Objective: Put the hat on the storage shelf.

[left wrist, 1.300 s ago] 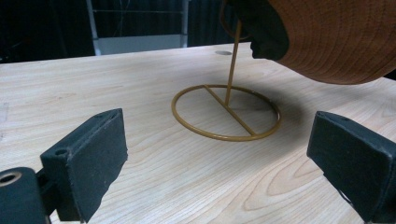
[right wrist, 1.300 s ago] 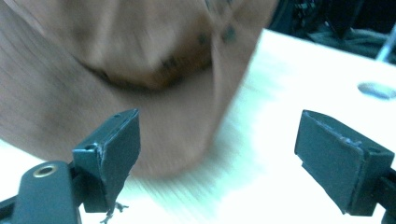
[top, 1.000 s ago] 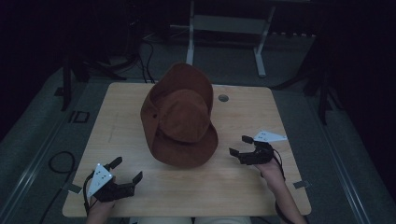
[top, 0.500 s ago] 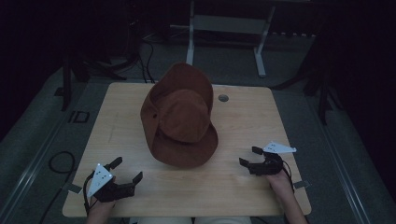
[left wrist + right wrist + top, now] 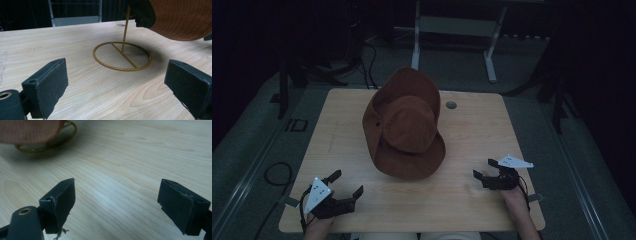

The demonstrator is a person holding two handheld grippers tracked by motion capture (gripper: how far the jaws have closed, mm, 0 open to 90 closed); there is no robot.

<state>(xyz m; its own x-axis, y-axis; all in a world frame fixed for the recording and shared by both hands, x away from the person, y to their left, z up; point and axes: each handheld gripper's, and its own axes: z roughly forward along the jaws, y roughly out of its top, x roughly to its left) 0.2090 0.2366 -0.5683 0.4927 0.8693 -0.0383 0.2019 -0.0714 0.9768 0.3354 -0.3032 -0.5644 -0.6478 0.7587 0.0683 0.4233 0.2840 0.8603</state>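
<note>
Two tools spread wide, nothing pinched, hat on its stand mid-frame.

Brown hat sits on a gold wire stand at centre of tabletop. Left tool at lower left, right tool at lower right, both apart from hat w/ jaws empty.

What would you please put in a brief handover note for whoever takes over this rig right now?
Left gripper: open, holding nothing, low at the near left of the table.
Right gripper: open, holding nothing, at the near right.
Brown hat: hanging on the gold wire stand at mid-table, clear of both grippers.
Done: the hat sits on its stand.
Left: apparently nothing with the hat; check that it sits steady.
</note>
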